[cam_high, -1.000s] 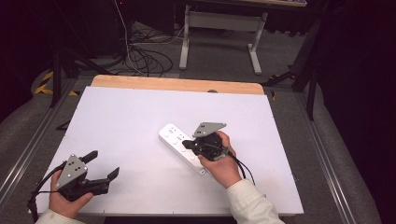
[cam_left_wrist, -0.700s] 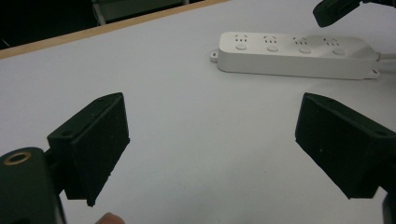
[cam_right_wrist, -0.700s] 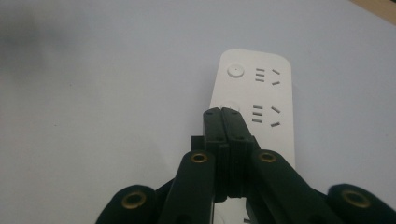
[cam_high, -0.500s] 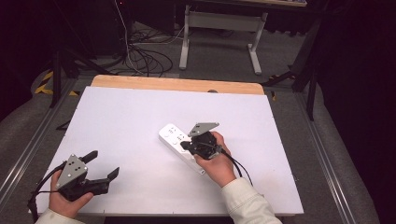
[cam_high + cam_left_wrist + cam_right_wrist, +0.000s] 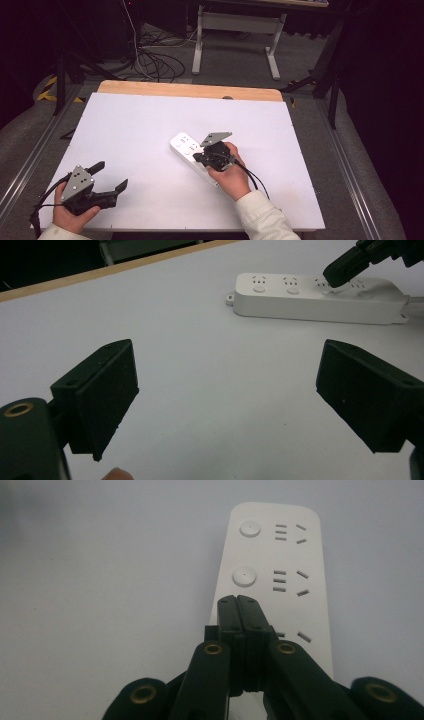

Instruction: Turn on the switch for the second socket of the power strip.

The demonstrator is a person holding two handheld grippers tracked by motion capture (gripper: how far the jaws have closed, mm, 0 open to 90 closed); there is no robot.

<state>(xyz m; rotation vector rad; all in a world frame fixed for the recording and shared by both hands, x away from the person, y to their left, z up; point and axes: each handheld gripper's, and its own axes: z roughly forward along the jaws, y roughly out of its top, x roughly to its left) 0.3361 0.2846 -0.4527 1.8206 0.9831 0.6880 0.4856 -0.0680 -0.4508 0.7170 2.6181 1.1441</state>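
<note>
One white rigid plastic power strip (image 5: 192,156) on table (image 5: 125,130); right tongs (image 5: 238,601) together, pressing its button.
Light, stiff, slippery; likely slides when pushed, grip across long sides; left tongs (image 5: 225,390) apart, empty.

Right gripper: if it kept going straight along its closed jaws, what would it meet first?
The white power strip. The right gripper, jaws shut, points down at a switch button there, probably the third, apparently touching it already.

White power strip (image 5: 189,152) (flat), slanted mid-table
</note>
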